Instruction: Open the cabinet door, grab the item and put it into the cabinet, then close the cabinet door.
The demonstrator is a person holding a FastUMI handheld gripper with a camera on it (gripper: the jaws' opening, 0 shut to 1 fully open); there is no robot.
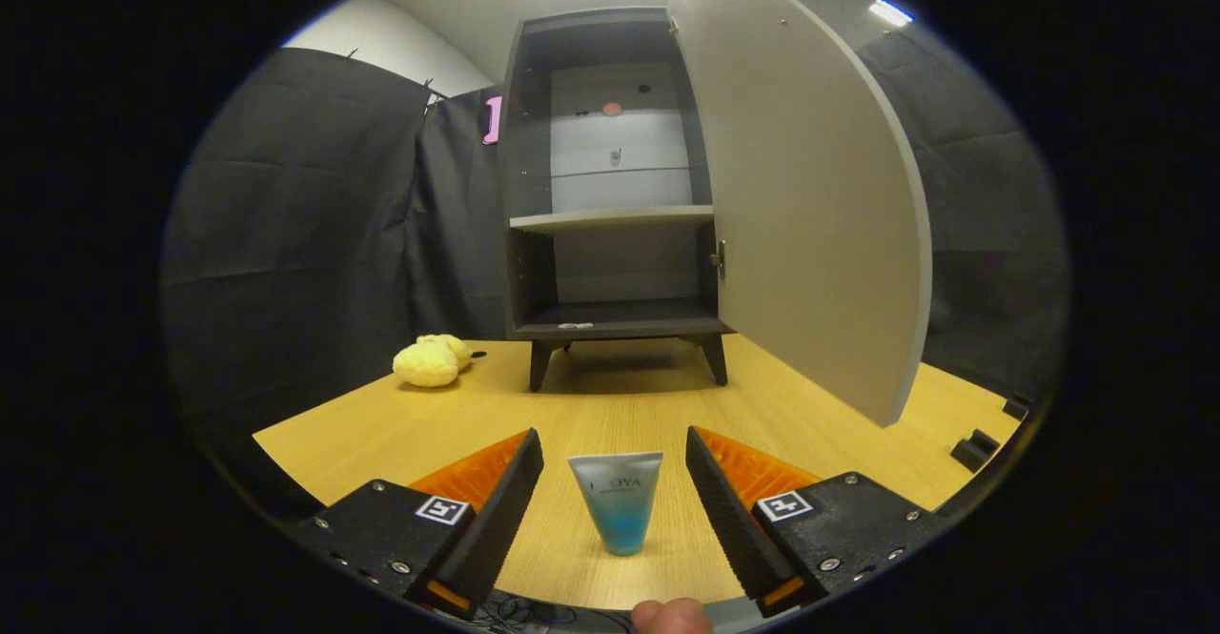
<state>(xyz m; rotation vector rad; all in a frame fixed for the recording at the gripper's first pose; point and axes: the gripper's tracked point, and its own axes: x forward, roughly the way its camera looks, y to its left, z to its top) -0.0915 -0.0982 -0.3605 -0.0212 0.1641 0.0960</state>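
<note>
Between our gripper's wide-spread fingers stands a blue tube, untouched.
We see it on the wooden table; beyond, the cabinet stands with its door swung open right.

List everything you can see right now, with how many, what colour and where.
Small plastic tube: one, white fading to blue, standing cap down on the table between the claw's fingers, untouched.
Dark cabinet: one, on short legs beyond the tube, pale shelf inside.
Cabinet door: one, light grey, swung open to the right.
Soft toy: one, yellow, left of the cabinet.
Wooden table: one, light.
Small blocks: two, black, at the table's right edge.
Claw: one, open.
Fingertip: one, behind the claw.
</note>
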